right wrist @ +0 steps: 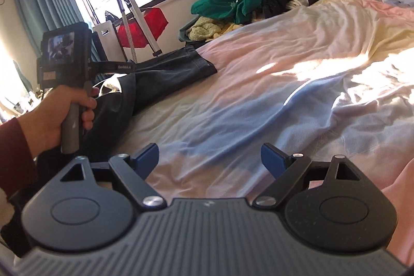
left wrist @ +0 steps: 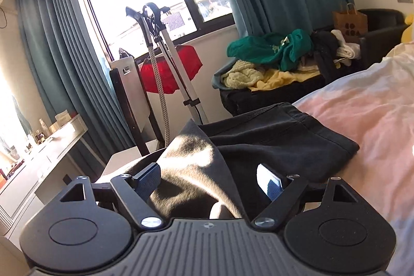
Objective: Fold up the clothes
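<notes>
Dark fabric is bunching right at the left gripper [left wrist: 209, 181], its jaws standing wide with a lifted fold of the dark trousers [left wrist: 271, 136] lying between them; no pad is seen pressing on it. Trousers are lying at the bed [right wrist: 258, 95] edge, long axis running away from the left jaws toward the window, waistband end pointing far. Right gripper [right wrist: 209, 159] is hanging over bare sheet, jaws wide and holding nothing, trousers well off to its left. Left hand [right wrist: 54, 115] is nearer; judgement: it closes first.
</notes>
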`<state>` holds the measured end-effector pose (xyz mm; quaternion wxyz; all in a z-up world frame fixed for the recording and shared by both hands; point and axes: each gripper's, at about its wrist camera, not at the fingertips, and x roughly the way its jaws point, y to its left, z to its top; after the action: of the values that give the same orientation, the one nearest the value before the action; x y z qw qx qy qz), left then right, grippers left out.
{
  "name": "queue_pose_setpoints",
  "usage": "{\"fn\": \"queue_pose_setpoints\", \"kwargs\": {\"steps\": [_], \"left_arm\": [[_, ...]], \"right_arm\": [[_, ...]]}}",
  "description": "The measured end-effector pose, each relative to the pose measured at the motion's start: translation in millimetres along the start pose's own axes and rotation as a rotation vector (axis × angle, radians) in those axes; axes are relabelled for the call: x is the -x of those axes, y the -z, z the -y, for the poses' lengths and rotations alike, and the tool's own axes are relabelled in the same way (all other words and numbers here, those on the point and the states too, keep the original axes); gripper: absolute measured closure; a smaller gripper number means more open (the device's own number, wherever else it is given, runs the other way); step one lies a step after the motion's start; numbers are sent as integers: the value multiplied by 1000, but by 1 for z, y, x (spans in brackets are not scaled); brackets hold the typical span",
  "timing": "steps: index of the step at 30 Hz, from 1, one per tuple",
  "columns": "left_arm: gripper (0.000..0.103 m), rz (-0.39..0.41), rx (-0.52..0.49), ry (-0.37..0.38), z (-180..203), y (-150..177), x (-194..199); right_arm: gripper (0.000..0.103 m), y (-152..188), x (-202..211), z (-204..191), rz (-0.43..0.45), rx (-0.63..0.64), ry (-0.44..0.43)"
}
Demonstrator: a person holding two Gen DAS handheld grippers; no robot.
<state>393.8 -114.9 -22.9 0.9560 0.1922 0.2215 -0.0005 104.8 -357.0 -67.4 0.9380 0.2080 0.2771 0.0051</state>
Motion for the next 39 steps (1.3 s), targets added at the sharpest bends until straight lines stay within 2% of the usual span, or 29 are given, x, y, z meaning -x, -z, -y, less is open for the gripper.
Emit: {"fn": "queue_pose_setpoints", "kwargs": {"steps": [3,6,9,12,14,15,18,19,21,25,28,32,35,39], "left_arm": [[24,-48,61,-36,5,-18,-54],[24,-96,118,-124,4,-34,-104],[33,-145,203,-162,-5,-41,-140],[58,-208,246,-198,-15,-37,-163],[85,-233,249,-212,-18,-33,-169],[88,-217,246,-211,-19,-32,-164],[92,-143,222,-165,-22,-39,-134],[96,-114,208,-148,-22,-43,-117],[96,-56,184,-109,-21,-50,-81],[96,57,76,8,-11,-60,9],[96,110,58,111,-3,-56,83],[96,153,44,217,14,-23,184],[96,153,96,262,16,32,245],[96,75,180,286,14,111,292]], "right_arm": [[16,0,-22,13,-21,-55,13],[16,3,-45,23,-41,-89,35],[15,8,-63,28,-80,-127,38],[14,12,-71,25,-82,-104,42],[14,13,-73,22,-71,-82,47],[14,13,-73,22,-65,-79,48],[15,9,-69,21,-39,-70,41],[16,8,-66,20,-26,-66,39],[16,4,-58,20,10,-61,32],[16,-5,-35,20,79,-63,22],[16,-11,-15,21,132,-70,7],[16,-19,15,32,167,-138,-31],[14,-22,36,42,185,-194,-57],[14,-21,47,61,130,-328,-145]]}}
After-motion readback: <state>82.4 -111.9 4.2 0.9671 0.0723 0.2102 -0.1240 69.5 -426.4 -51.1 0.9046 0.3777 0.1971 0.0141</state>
